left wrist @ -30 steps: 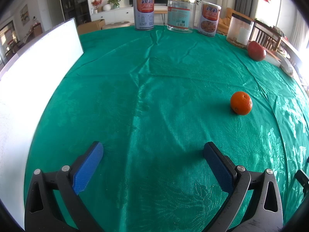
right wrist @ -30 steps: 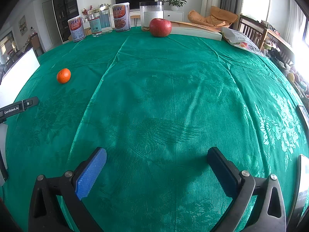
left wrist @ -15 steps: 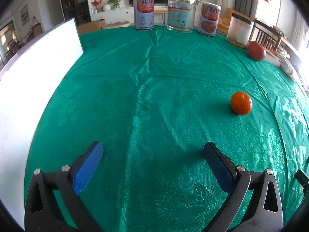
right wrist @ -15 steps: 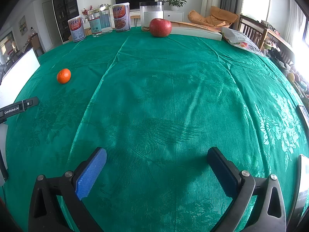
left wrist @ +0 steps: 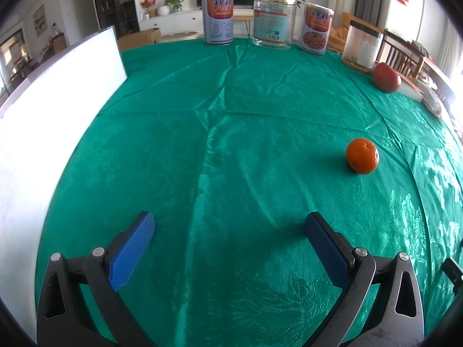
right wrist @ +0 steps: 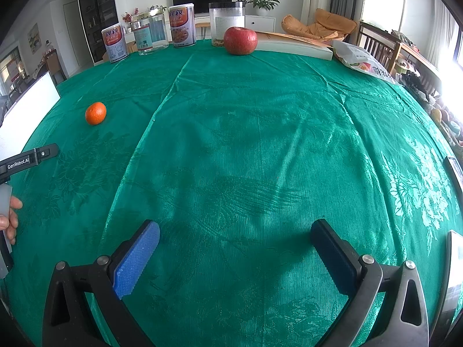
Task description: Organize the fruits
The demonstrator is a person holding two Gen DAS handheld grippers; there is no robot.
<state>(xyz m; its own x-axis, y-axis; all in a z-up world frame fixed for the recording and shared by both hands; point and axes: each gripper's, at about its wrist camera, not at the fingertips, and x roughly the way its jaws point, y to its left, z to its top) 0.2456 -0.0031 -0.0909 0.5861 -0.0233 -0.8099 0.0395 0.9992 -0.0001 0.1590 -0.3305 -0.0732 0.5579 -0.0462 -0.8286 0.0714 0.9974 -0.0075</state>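
A round table is covered by a glossy green patterned tablecloth. Above it, the left gripper is held with its 2 blue-padded fingers spread wide, nothing between them and nothing touched. The right gripper is likewise spread wide and empty. A red round apple is set at the far edge, well ahead of the right gripper, beside a clear plastic jar. A small orange mandarin is seen ahead and to the right of the left gripper, well apart from it.
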